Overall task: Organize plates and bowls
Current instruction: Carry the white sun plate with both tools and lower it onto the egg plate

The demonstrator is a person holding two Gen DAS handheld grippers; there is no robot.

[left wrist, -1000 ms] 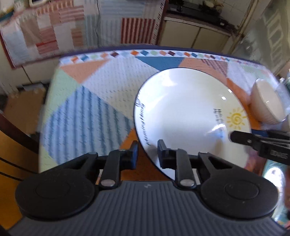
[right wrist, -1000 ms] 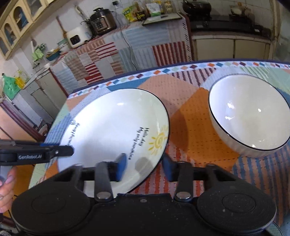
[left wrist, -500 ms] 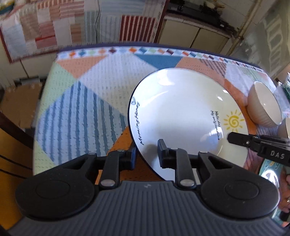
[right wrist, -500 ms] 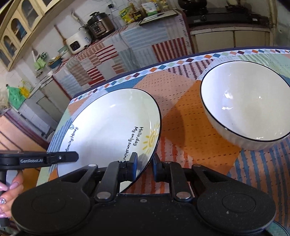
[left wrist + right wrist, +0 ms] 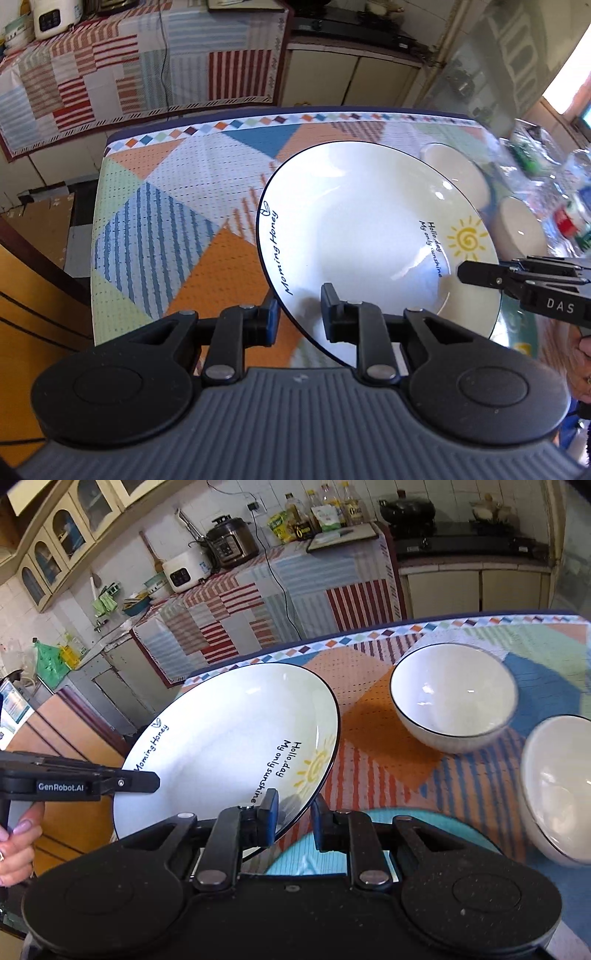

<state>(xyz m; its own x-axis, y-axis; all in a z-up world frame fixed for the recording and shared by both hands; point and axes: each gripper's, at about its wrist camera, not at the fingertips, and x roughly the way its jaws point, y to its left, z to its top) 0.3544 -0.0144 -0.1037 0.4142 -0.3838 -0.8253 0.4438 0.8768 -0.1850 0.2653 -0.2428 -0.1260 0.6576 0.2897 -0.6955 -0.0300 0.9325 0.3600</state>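
Note:
A large white plate (image 5: 362, 240) with a dark rim, a yellow sun and blue lettering is held up off the table, tilted. My left gripper (image 5: 298, 317) is shut on its near left rim. My right gripper (image 5: 293, 818) is shut on the opposite rim of the same plate (image 5: 229, 746), and also shows in the left wrist view (image 5: 517, 280). The left gripper shows at the left of the right wrist view (image 5: 92, 782). Two white bowls (image 5: 452, 698) (image 5: 557, 786) stand on the table to the right of the plate.
The table carries a patchwork cloth (image 5: 166, 221) of orange, blue and green. A turquoise item (image 5: 332, 849) lies under the right gripper. Bottles and packets (image 5: 554, 184) crowd the table's right end. A counter with appliances (image 5: 221, 554) stands behind.
The right gripper closed onto the plate's rim. Both grippers lifted the plate off the table and pulled back, so a second bowl came into view.

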